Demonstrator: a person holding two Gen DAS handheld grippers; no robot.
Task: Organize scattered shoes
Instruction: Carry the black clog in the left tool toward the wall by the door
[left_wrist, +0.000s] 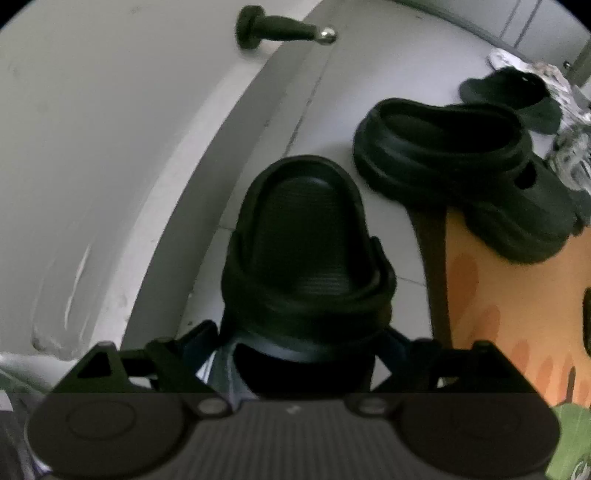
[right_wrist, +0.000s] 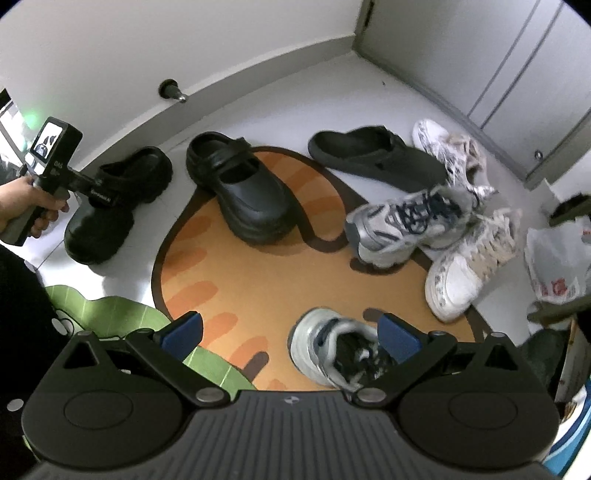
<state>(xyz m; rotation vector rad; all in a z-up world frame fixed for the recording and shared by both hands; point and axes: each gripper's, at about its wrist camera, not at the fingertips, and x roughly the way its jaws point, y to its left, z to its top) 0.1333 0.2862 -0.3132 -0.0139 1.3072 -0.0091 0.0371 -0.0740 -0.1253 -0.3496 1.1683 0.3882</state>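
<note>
My left gripper (left_wrist: 303, 347) is shut on the toe of a black platform clog (left_wrist: 306, 258), heel pointing at the wall; it also shows in the right wrist view (right_wrist: 110, 206), on the grey floor by the wall. Its matching black clog (left_wrist: 461, 173) (right_wrist: 240, 184) sits half on the orange mat. A flat black slipper (left_wrist: 517, 99) (right_wrist: 373, 155) lies beyond. My right gripper (right_wrist: 291, 332) is open above the mat, over a silver sneaker (right_wrist: 332, 350). Another silver sneaker (right_wrist: 402, 225) and two white sneakers (right_wrist: 469, 266) (right_wrist: 450, 151) lie to the right.
An orange mat (right_wrist: 251, 280) with a green edge (right_wrist: 110, 314) covers the floor. A door stopper (left_wrist: 273, 27) sticks out of the white wall. A plastic bag (right_wrist: 557, 266) lies at far right near cabinet doors (right_wrist: 517, 74).
</note>
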